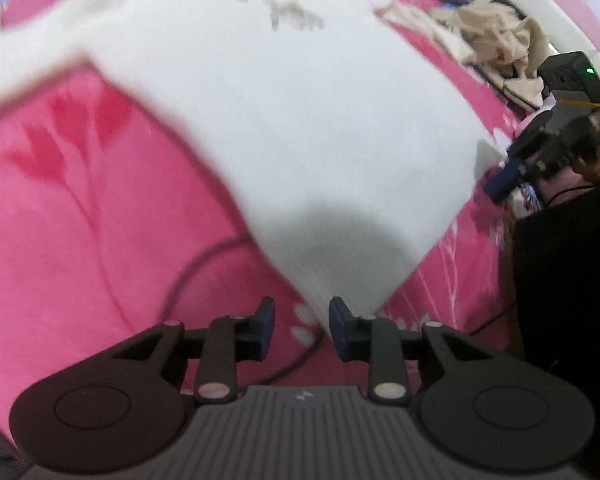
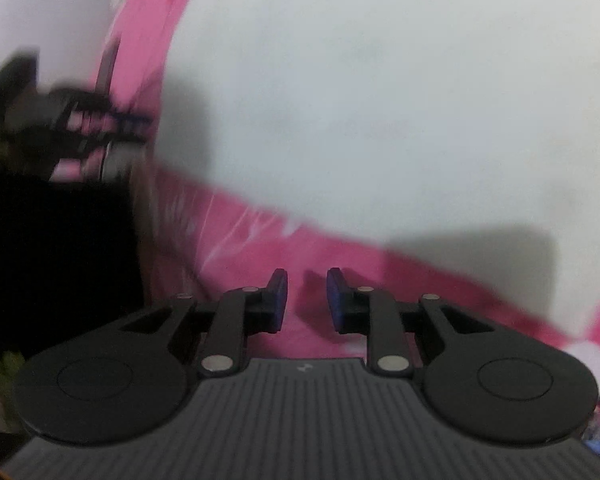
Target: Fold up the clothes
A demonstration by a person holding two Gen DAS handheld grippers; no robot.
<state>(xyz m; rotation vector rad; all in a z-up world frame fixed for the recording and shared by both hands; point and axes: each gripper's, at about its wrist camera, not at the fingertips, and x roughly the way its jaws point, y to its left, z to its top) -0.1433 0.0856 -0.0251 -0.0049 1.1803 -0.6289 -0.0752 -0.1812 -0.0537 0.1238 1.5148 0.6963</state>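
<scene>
A white garment (image 1: 284,112) lies spread flat on a pink bedspread (image 1: 72,216). Its near corner reaches down toward my left gripper (image 1: 302,328), which is open and empty just short of that corner. In the right wrist view the same white garment (image 2: 380,100) fills the upper frame. My right gripper (image 2: 307,300) is open and empty over the pink bedspread (image 2: 340,256), just short of the garment's near edge. The right gripper also shows at the right edge of the left wrist view (image 1: 512,172), beside the garment's right corner. Both views are blurred.
A heap of beige clothes (image 1: 496,40) lies at the far right of the bed. A dark cable (image 1: 188,272) loops over the bedspread near my left gripper. The person's dark clothing (image 1: 568,272) is at the right. The left gripper (image 2: 112,128) appears at the left of the right wrist view.
</scene>
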